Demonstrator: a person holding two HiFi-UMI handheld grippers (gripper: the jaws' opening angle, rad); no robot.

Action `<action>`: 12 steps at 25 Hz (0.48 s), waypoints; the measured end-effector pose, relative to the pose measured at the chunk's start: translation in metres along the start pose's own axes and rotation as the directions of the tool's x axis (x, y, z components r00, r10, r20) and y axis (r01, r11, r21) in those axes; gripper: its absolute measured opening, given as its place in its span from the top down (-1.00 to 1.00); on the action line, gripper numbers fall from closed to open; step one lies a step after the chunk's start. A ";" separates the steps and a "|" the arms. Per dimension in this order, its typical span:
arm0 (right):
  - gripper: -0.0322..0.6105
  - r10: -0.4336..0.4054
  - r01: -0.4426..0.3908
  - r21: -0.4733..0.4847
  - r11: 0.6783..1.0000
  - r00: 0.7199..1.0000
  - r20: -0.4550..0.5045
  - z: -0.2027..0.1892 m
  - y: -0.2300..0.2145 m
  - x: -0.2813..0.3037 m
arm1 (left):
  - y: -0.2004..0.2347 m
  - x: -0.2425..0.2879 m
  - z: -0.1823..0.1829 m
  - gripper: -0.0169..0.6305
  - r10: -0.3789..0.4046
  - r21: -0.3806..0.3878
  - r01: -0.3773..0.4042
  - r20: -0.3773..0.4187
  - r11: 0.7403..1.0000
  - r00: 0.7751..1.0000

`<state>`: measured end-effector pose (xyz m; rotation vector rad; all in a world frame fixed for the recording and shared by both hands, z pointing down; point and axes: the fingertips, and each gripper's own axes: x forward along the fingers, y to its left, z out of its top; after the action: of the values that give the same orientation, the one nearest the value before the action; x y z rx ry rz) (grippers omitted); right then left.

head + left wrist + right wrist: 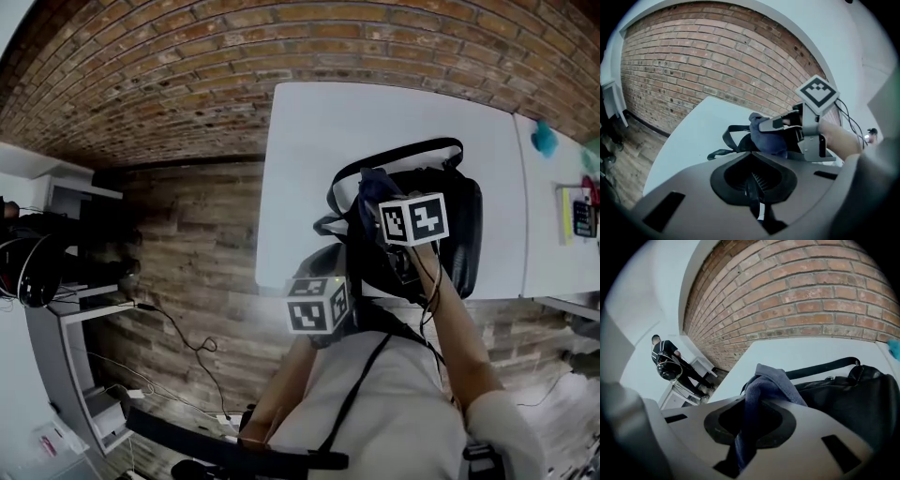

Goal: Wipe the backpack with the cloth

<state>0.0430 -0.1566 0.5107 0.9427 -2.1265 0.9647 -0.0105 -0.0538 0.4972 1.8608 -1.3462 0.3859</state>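
Grey housing of the right gripper [750, 427] fills the bottom of its own view. Its jaws are clamped on a blue-grey cloth [774, 380], which rises from between them and folds over just ahead. Beyond the cloth and to the right of these jaws, the black backpack [853, 399] lies on the white table [806, 355], its carry strap arching along the far side. The bunched cloth sits against the backpack's near end.

The left gripper [754, 187] has its jaws drawn together, with nothing I can make out between them. Straight ahead of them lies the same backpack, with loose straps trailing to the left. The right gripper hangs over it, above and to the right. A brick wall [811, 301] stands past the table's far edge.
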 end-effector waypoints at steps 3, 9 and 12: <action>0.78 -0.050 0.051 0.012 0.999 0.996 -0.080 -0.007 -0.011 0.024 | 0.000 0.002 -0.003 0.94 -0.018 0.000 0.018 -0.018 1.000 1.000; 0.78 -0.138 0.137 -0.021 0.990 0.976 -0.167 -0.014 -0.025 0.050 | 0.003 0.006 0.001 0.94 -0.047 0.021 0.048 -0.031 0.999 0.998; 0.78 -0.173 0.171 -0.028 0.985 0.966 -0.192 -0.019 -0.027 0.055 | 0.006 0.006 0.002 0.94 -0.063 0.022 0.064 -0.038 0.998 0.997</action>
<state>0.0387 -0.1734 0.5728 0.9686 -1.8539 0.9167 -0.0143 -0.0596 0.5023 1.9018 -1.2594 0.4028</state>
